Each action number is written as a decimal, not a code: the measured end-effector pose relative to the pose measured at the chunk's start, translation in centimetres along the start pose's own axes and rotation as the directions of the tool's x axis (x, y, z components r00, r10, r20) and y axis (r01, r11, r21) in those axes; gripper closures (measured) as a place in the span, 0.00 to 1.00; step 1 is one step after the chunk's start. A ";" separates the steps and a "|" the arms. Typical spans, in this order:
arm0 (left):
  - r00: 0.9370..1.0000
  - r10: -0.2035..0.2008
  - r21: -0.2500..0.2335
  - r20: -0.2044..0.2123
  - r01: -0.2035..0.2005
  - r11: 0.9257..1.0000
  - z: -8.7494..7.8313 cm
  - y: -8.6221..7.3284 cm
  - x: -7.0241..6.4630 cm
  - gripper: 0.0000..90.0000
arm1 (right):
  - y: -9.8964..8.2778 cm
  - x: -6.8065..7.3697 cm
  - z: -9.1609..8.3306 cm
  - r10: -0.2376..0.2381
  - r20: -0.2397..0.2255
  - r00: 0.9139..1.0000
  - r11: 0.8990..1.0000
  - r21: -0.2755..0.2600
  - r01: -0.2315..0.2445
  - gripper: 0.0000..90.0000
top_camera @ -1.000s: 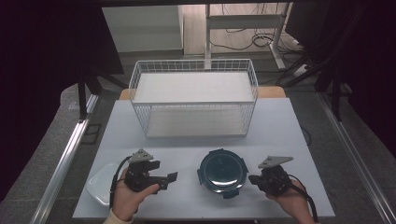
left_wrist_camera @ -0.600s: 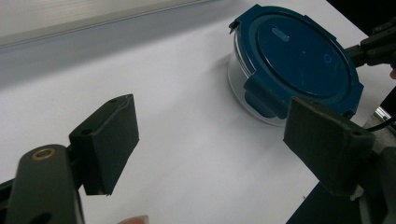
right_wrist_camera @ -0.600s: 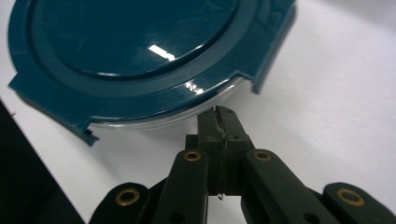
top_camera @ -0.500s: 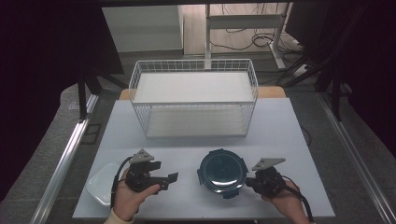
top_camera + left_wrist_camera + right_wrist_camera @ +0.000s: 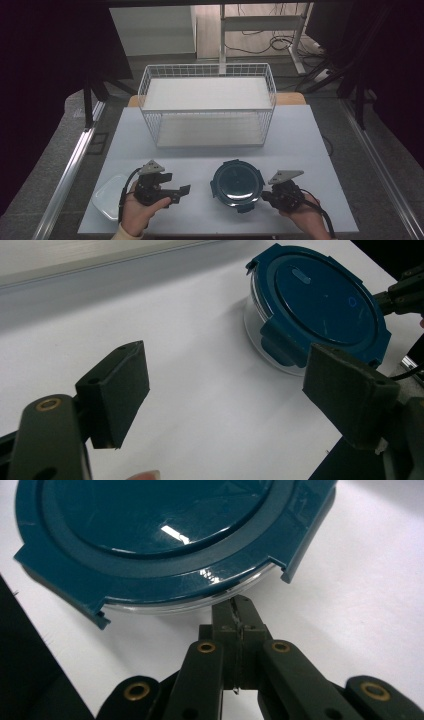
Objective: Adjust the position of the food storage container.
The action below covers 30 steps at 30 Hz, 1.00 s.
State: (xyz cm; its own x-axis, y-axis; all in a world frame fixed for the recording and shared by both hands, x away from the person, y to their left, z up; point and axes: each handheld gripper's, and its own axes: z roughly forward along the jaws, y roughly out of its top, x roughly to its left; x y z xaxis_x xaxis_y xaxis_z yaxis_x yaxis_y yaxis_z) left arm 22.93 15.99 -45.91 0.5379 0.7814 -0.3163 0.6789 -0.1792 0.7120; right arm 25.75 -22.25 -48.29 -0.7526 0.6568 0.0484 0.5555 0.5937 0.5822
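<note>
Right gripper jaws were pressed together, tips right at the rim of the blue-lidded round container, under the lid edge. Left gripper jaws spread wide, nothing between; container lay ahead, apart. White wire basket beyond.

Wire basket; clear lid

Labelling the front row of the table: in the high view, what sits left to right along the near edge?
Clear plate → left gripper, open → round container with the blue lid → right gripper, fingers closed together at the container's rim.
</note>
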 end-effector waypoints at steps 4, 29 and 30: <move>1.000 0.000 0.000 0.002 0.000 1.000 0.0 0.0 0.0 0.20 | 0.1 0.3 0.1 -0.015 -0.021 1.000 1.000 -0.001 0.015 1.00; 1.000 -0.013 0.002 0.023 0.013 1.000 0.2 0.0 -0.1 0.21 | 1.5 1.5 2.3 -0.014 -0.079 0.997 1.000 -0.005 0.014 1.00; 1.000 -0.014 0.001 0.023 0.014 1.000 0.2 0.0 -0.1 0.21 | 1.6 1.5 2.5 -0.013 -0.081 0.997 1.000 -0.003 0.013 1.00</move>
State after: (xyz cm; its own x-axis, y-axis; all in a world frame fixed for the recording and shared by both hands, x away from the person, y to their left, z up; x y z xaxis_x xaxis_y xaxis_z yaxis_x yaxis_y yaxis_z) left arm 22.95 15.82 -46.00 0.5397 0.7701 -0.3402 0.6869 -0.1692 0.7068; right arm 26.38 -19.13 -49.30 -0.7860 0.6091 0.1062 0.5445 0.6005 0.5856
